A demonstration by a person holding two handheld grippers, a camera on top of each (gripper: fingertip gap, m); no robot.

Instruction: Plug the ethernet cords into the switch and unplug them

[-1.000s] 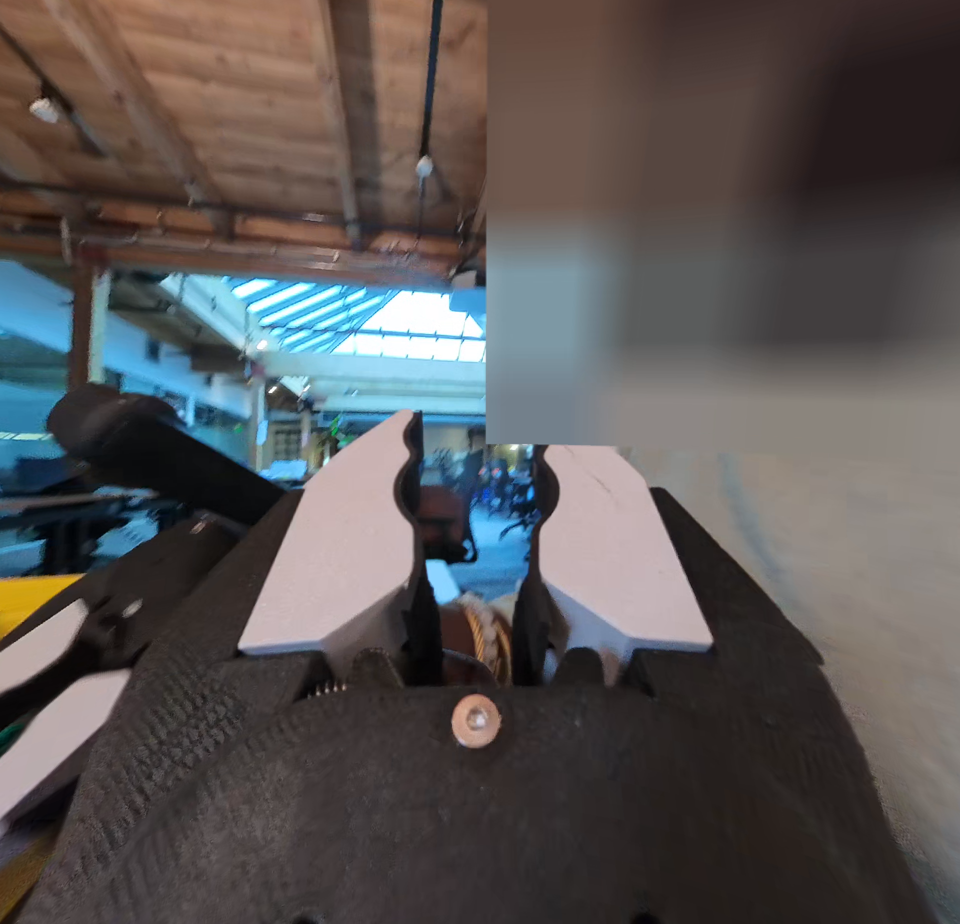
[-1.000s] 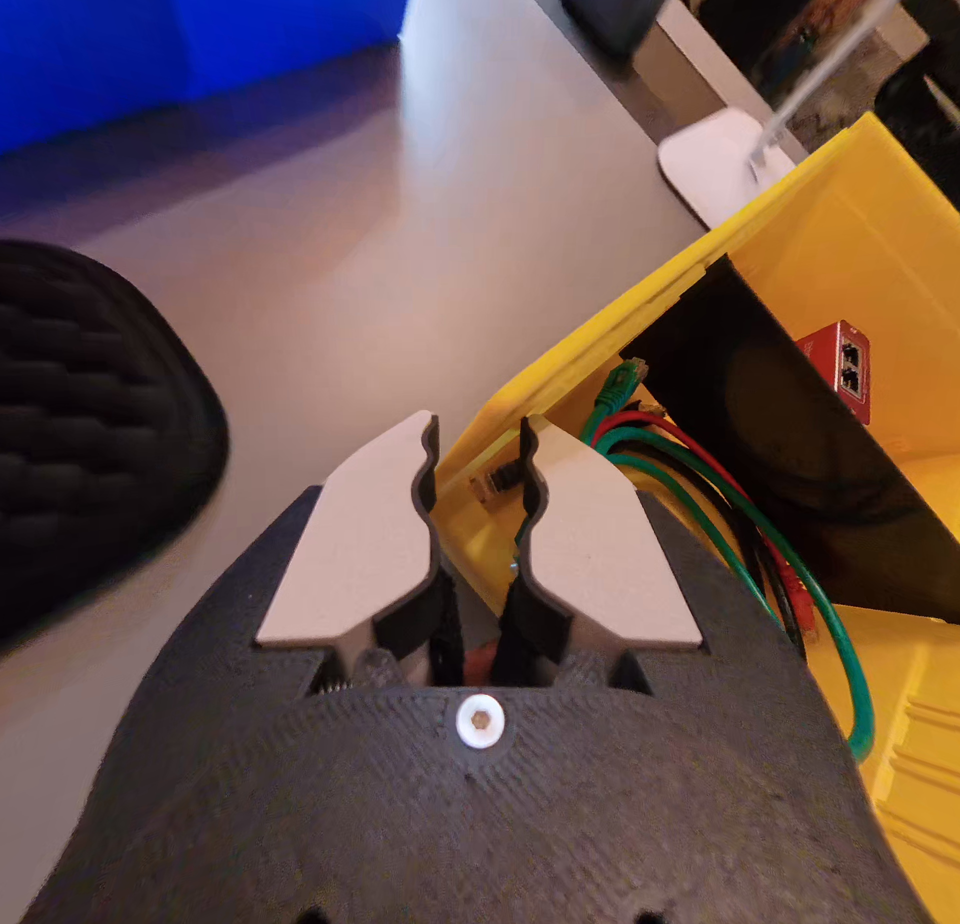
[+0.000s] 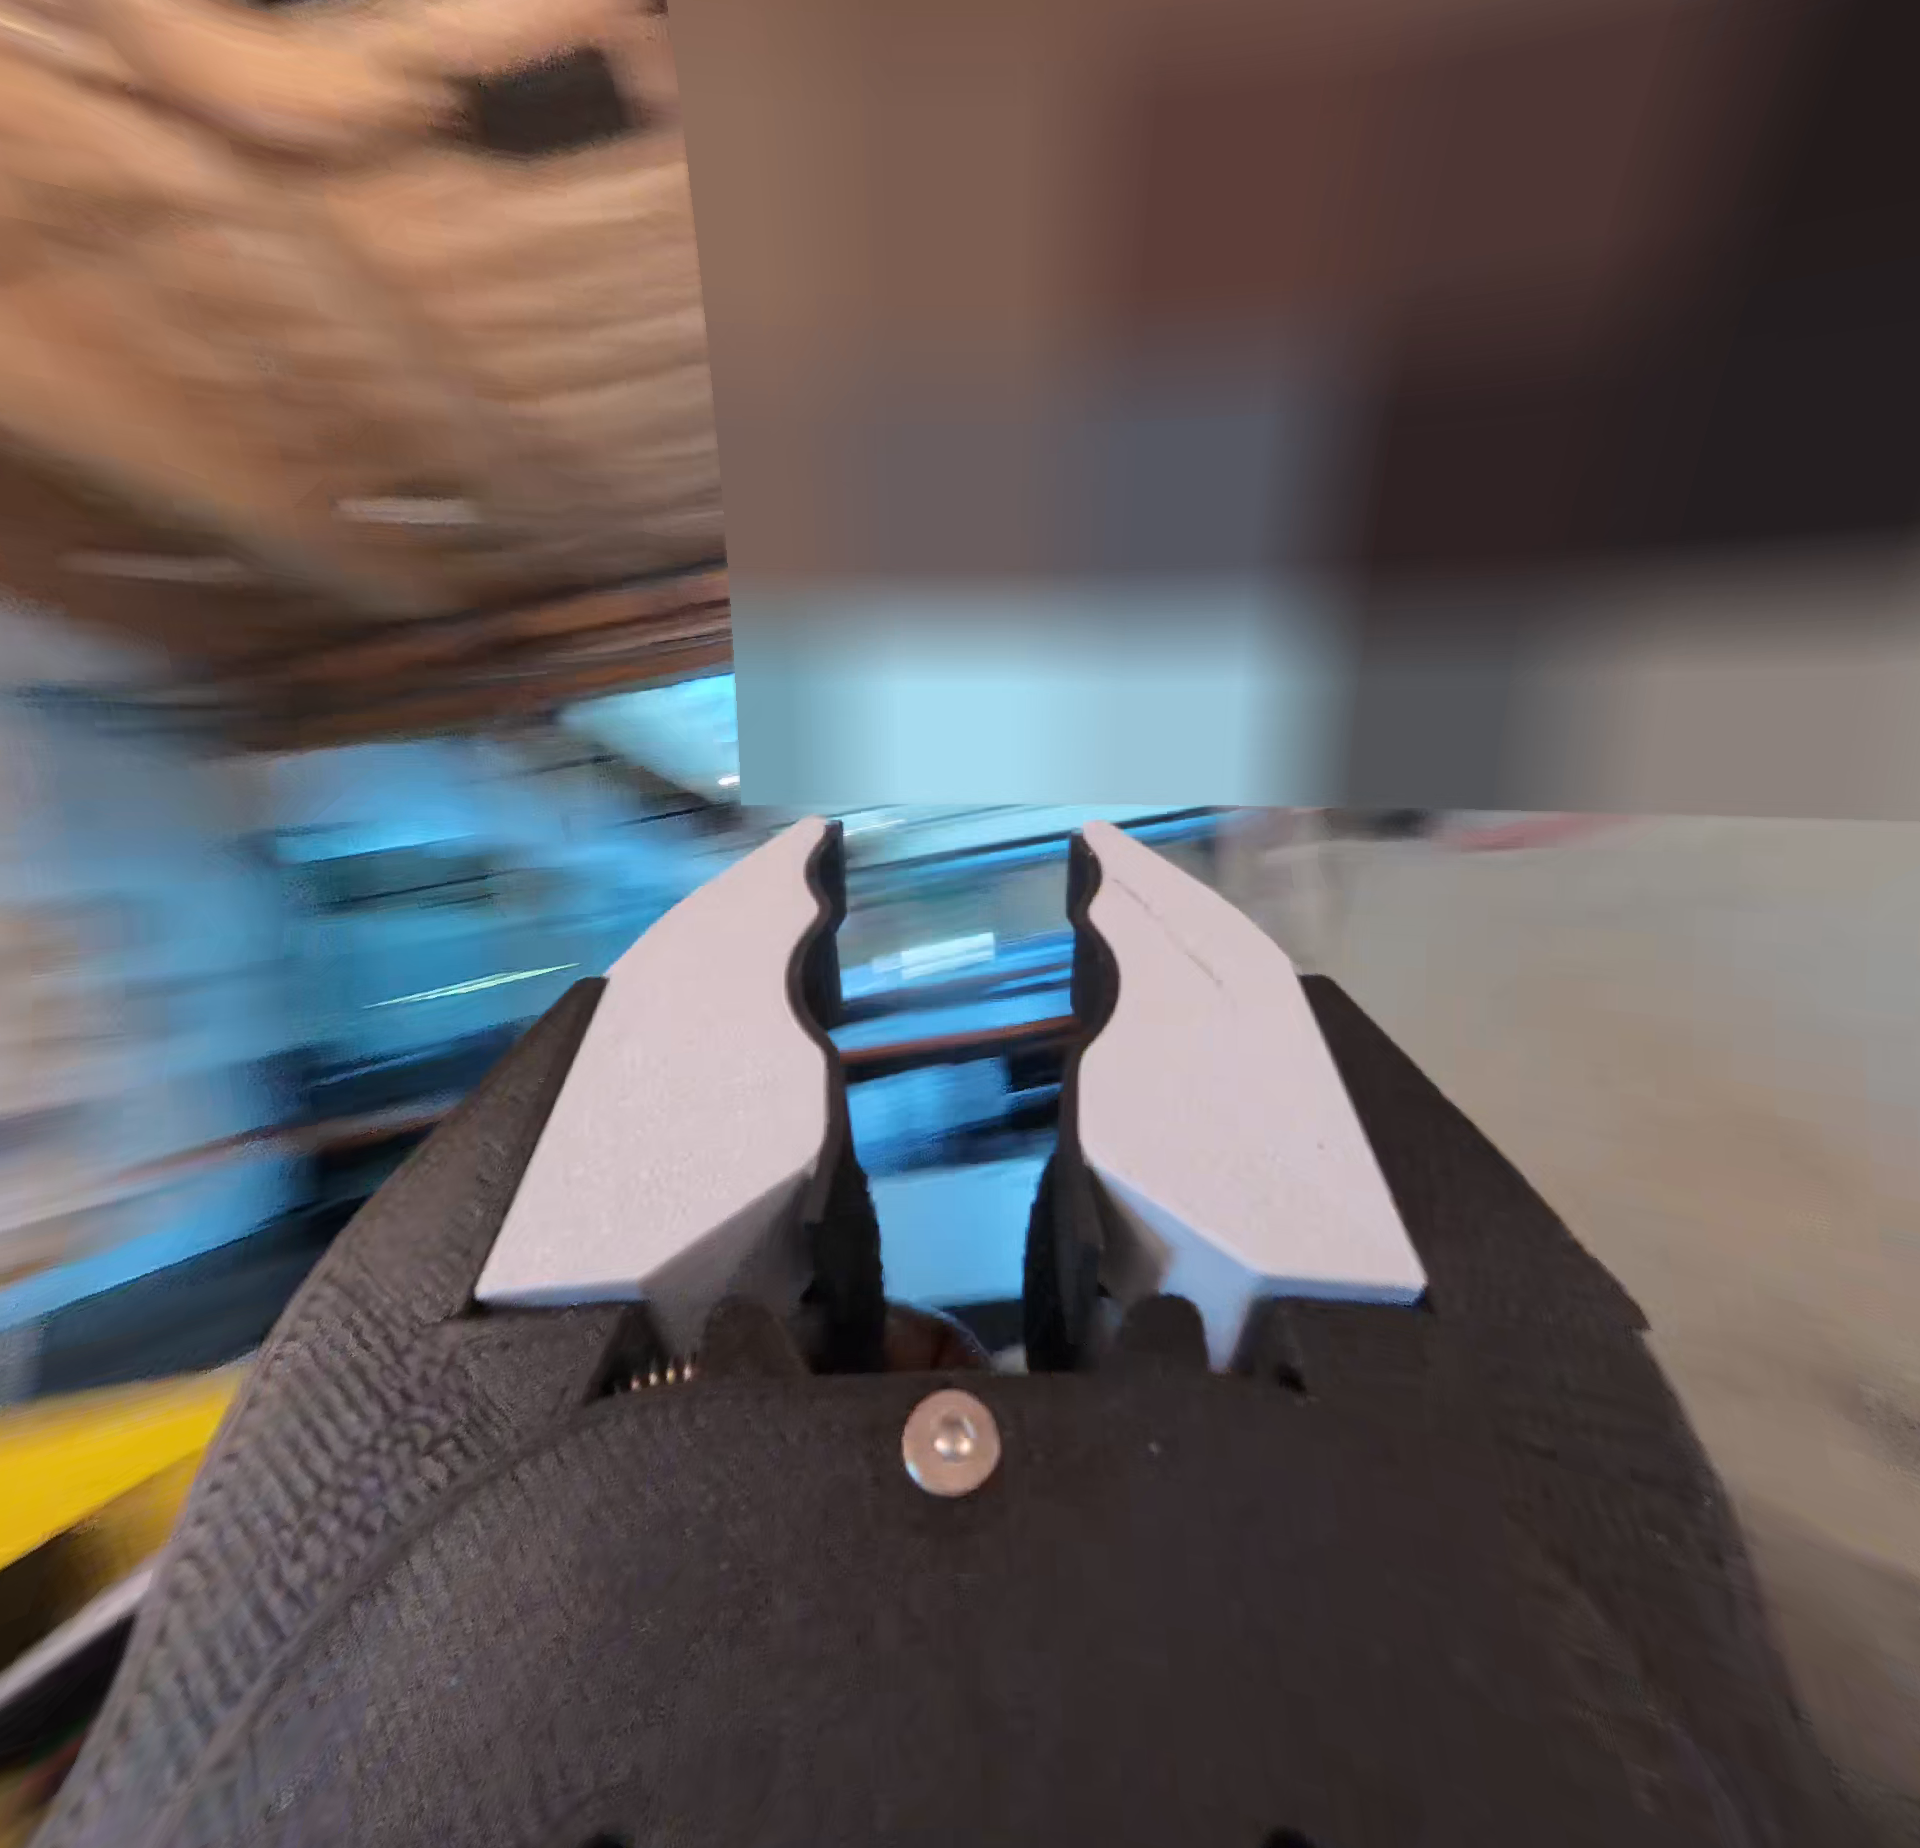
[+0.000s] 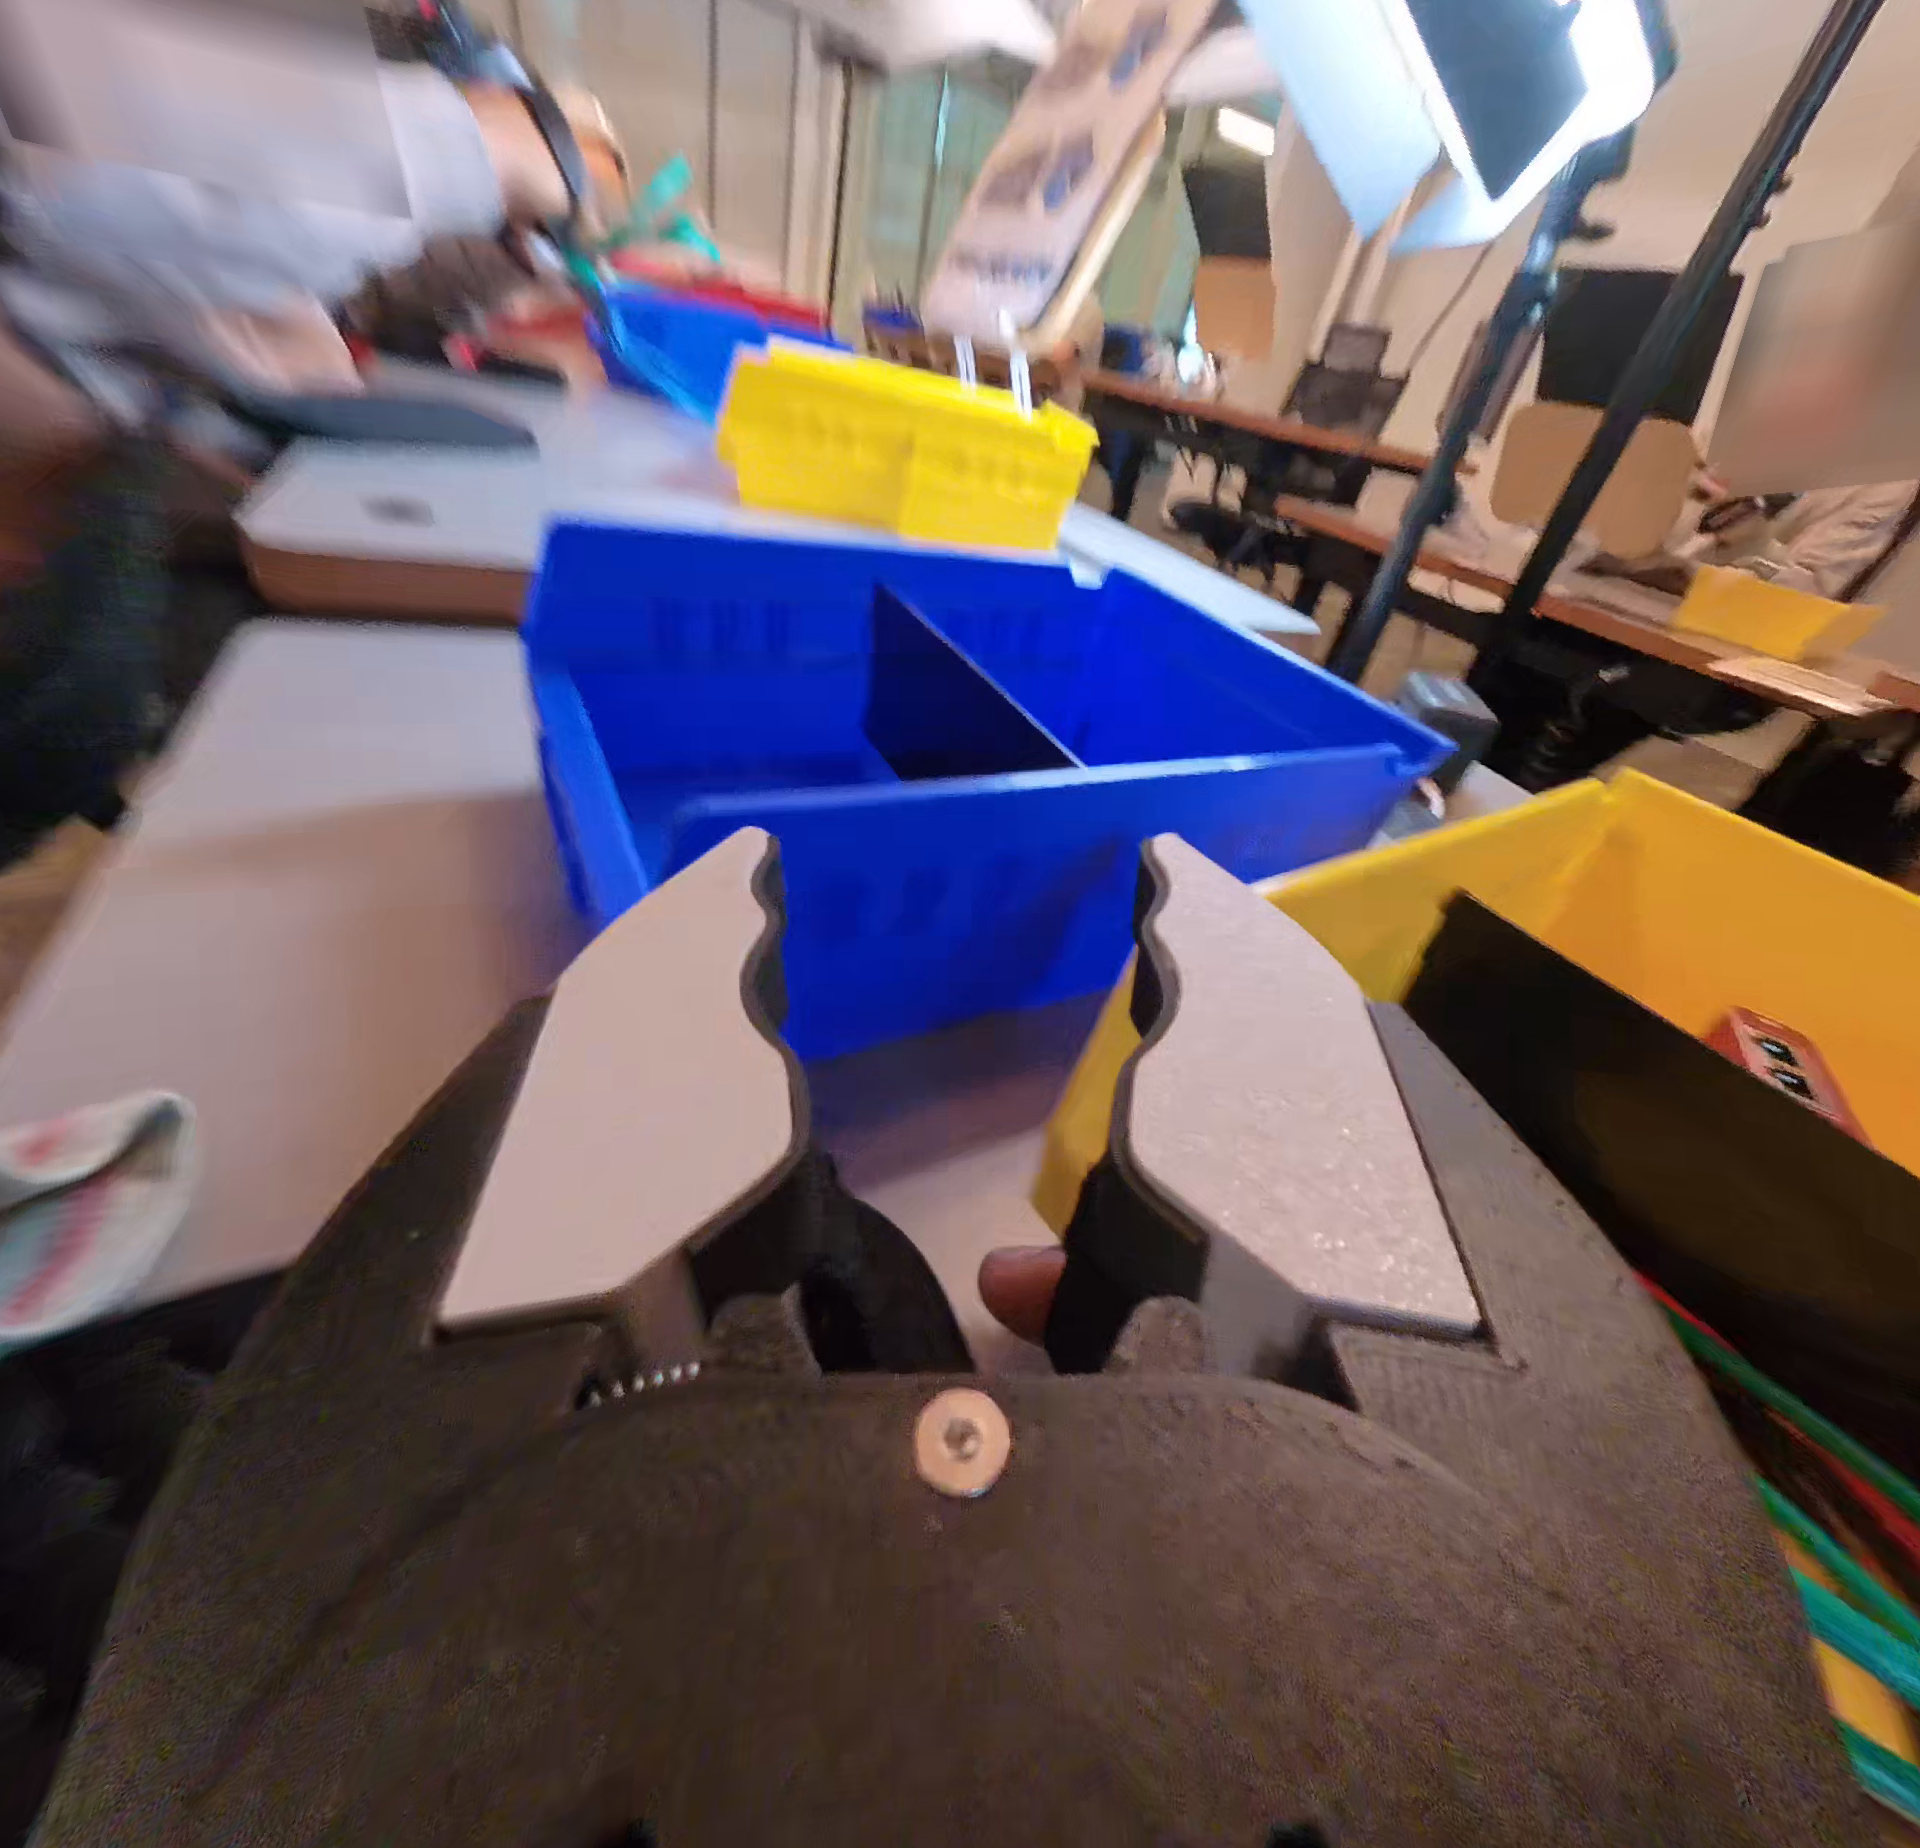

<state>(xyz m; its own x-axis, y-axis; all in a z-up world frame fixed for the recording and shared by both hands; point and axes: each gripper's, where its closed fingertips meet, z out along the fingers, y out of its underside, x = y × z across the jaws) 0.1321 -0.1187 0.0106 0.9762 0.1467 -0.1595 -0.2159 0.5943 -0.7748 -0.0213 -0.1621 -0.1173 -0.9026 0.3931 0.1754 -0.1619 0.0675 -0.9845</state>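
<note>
Right gripper [image 4: 956, 863]: jaws wide apart, nothing between them, aimed at a blue bin [image 4: 935, 759] at frame centre. Red switch [image 4: 1782, 1066] at right edge, inside a yellow bin [image 4: 1507, 863] behind a black divider [image 4: 1621, 1102]. Green and red ethernet cords [image 4: 1839, 1486] at lower right, in the same bin. Left gripper [image 3: 956, 837]: jaws apart, empty, facing a motion-blurred room.

The left gripper [image 3: 954, 842] pointed level into a motion-blurred background, its 2 grey fingers [image 3: 707, 1071] parted with nothing between them. The right gripper [image 4: 956, 863] was spread wider, also empty, its 2 fingers [image 4: 1268, 1102] aimed slightly downward. A fingertip [image 4: 1018, 1284] showed behind its jaws.
</note>
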